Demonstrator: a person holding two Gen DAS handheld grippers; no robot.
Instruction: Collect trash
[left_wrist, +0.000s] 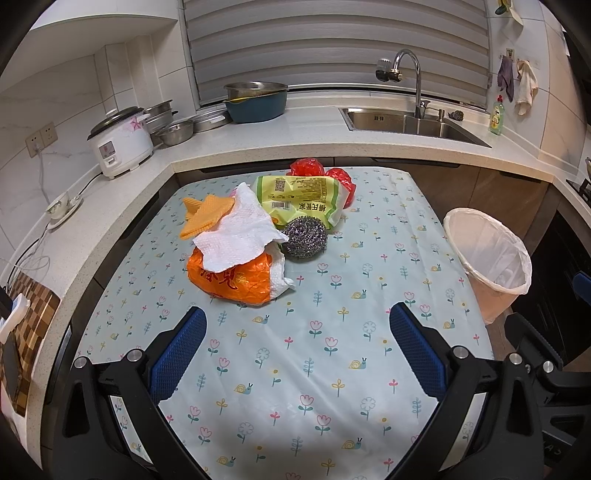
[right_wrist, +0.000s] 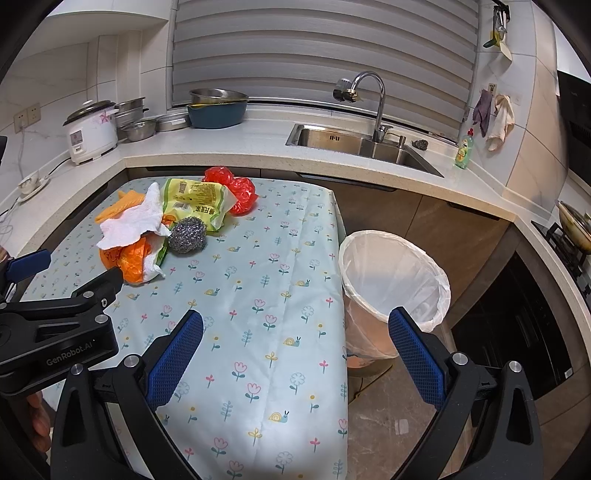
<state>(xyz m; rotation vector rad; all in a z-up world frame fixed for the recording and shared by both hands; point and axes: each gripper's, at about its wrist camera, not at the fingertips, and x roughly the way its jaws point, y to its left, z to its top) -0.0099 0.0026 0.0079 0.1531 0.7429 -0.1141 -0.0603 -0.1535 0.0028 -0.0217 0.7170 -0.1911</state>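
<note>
1. Trash lies in one heap on the far half of the bench (left_wrist: 295, 369), which is covered in a flowered cloth, well ahead of both tongs.
2. The left tongs (left_wrist: 297, 345) hover over the near part of the bench, blue pads spread wide, gripping nothing; the heap sits ahead and slightly left of them.
3. The right tongs (right_wrist: 295, 349) hang above the bench's right edge, equally wide apart and empty; the heap is far ahead to their left.
4. Counted in the heap: one orange bag (left_wrist: 236, 282), one white paper towel (left_wrist: 240, 236) draped over it, one orange cloth (left_wrist: 207, 214), one green wrapper (left_wrist: 303, 199), one steel scrubber (left_wrist: 304, 238) touching the wrapper's front, and one red plastic bag (left_wrist: 314, 168) behind.
5. One bin (right_wrist: 395, 291), lined with a white bag, stands on the floor just beside the bench's right edge, partly seen between the right tongs' pads.
</note>
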